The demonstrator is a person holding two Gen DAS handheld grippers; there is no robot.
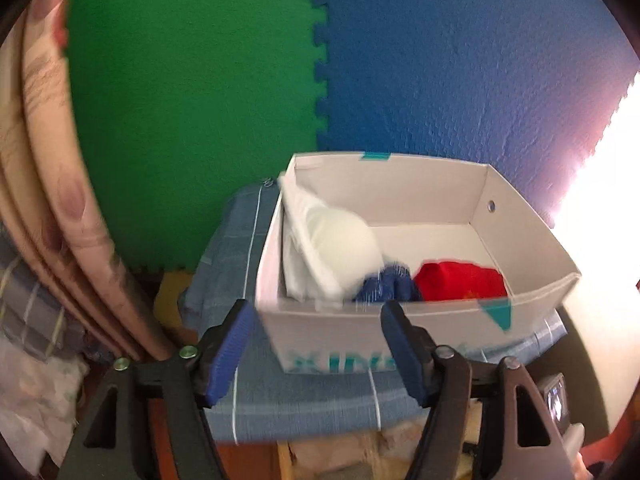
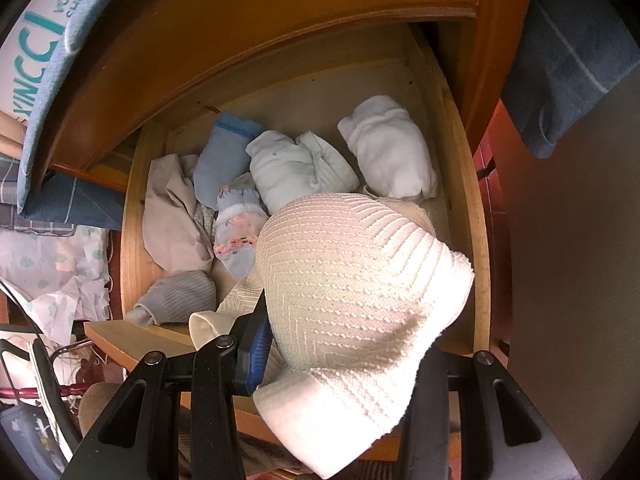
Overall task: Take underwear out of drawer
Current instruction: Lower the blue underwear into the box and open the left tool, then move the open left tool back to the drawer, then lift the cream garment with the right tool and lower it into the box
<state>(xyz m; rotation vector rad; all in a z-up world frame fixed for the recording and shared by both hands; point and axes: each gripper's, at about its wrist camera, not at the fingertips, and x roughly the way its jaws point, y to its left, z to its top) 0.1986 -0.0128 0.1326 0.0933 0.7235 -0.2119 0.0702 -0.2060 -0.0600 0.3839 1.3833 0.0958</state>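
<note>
item: cream knit underwear (image 2: 352, 280), lower centre, pinched in your right hand-held gripper (image 2: 340, 364) above the open drawer (image 2: 476, 240), left hand-held gripper (image 1: 316, 340) spread empty; risk: trailing fabric snagging the drawer front.

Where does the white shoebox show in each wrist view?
Left wrist: white shoebox at centre, open, clothes inside, beyond the open left gripper.
Right wrist: only its lettered side at top left, above the drawer.
Shared landmark: the blue checked cloth under it.
</note>
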